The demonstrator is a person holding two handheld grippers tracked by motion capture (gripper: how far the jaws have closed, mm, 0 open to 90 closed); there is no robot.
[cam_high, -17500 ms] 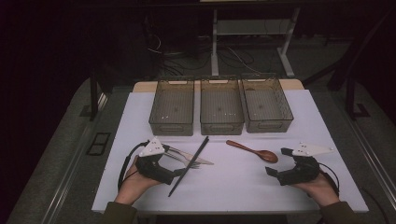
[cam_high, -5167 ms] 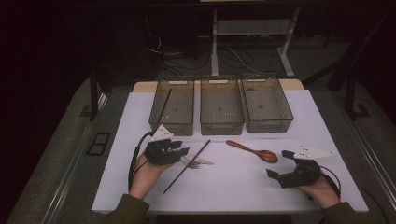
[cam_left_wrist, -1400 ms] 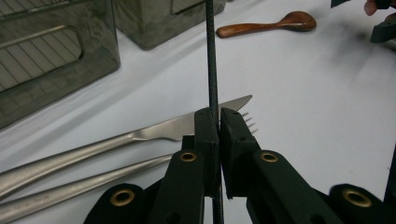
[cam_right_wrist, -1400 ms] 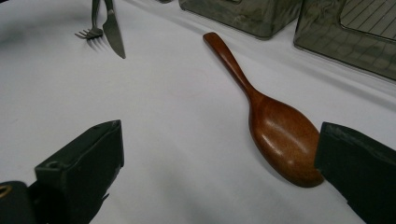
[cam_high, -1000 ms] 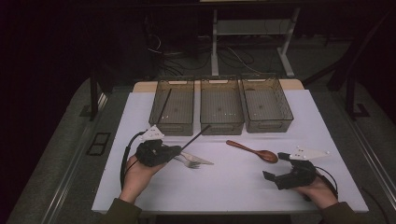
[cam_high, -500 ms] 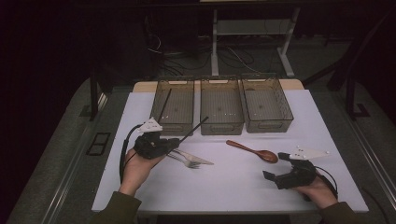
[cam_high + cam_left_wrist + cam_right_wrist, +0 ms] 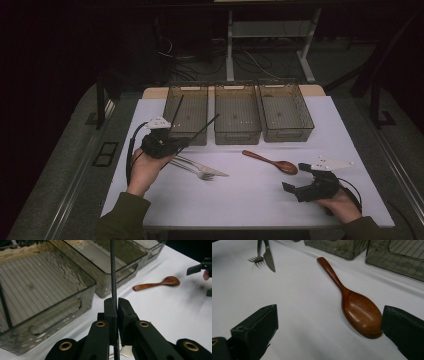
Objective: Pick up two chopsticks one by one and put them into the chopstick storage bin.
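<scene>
A: Left gripper (image 7: 172, 142), jaws clamped on the black chopstick (image 7: 200, 131), now lifted off the table since a second ago, beside the left bin (image 7: 186, 112).

B: So a drop seems next; right gripper (image 7: 300, 187) gapes near the wooden spoon (image 7: 272, 161), unmoved

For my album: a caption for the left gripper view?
Jaws clamp a black chopstick beside the bins, wooden spoon beyond.

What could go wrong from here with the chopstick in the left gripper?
1. The left gripper pinches the thin black chopstick near one end, so it might pivot or slip.
2. Its free end hangs over the left bin near the middle bin; it could snag a rim.
</scene>
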